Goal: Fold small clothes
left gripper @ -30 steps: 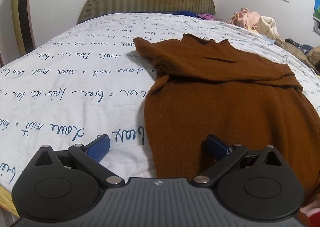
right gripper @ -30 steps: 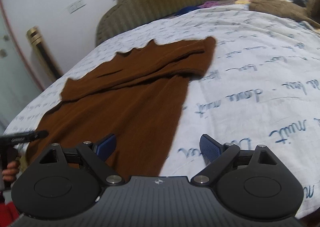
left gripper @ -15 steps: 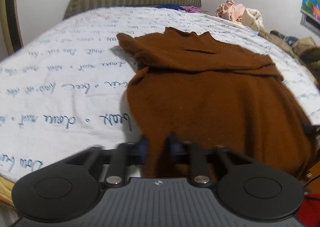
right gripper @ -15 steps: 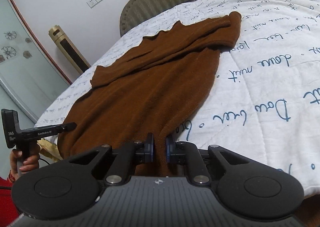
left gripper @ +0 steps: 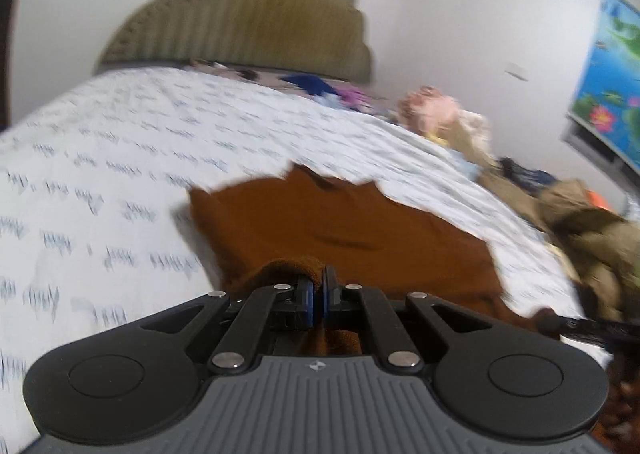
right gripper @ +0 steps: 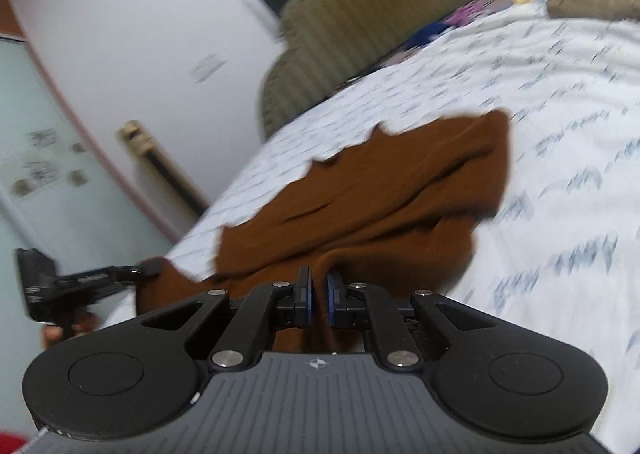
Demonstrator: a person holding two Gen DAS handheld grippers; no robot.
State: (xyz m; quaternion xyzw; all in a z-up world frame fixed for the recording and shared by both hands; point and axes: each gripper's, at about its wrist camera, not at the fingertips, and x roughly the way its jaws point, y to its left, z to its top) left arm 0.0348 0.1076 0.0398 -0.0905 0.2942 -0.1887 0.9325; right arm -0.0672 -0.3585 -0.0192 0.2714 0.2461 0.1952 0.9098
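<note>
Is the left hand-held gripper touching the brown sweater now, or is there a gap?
Touching. In the left wrist view, the left hand-held gripper is shut on a bunched fold of the brown sweater, with fabric pinched between its blue pads.

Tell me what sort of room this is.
Most likely a home bedroom: a bed under a white sheet printed with handwriting, a padded olive headboard against the wall, and a heap of loose clothes on its far side.

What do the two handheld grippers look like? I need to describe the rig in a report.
The left gripper and right gripper match: black linkage arms with silver pivot pins, blue finger pads, round black housings and a ribbed grey body bearing a small logo. No cables or sleeves show.
</note>
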